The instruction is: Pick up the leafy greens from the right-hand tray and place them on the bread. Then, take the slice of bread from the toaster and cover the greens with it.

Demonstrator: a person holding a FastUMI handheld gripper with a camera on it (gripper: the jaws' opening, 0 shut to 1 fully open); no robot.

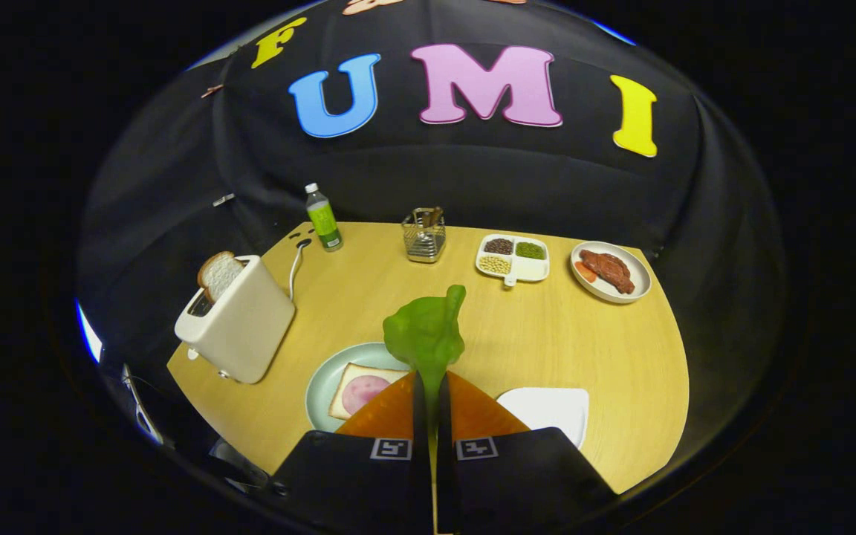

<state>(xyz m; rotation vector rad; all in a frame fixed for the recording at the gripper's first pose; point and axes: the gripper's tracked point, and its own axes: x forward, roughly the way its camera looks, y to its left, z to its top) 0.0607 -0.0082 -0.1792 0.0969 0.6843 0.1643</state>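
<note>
Leafy greens (428, 338), a soft bright-green plastic-looking leaf, are clamped between the two orange fingers (387, 412) of the gripper (428, 401), which are drawn together on the leaf's stem. The leaf stands forward along the line of the fingers, its long axis running straight away from them, raised above the table.

Just below and to the left of the leaf lies the pale square bread slice (357, 390) topped with a round pink piece of ham, on a light-green round plate (324, 379). The next move, as I judge it, turns on that offset: the leaf must travel a little leftward and down to settle over the ham.

Right of the plate sits the white square tray (554, 409), now bare. Left of the plate stands the cream toaster (238, 319) with a second bread slice (218, 273) sticking out of its slot.
</note>
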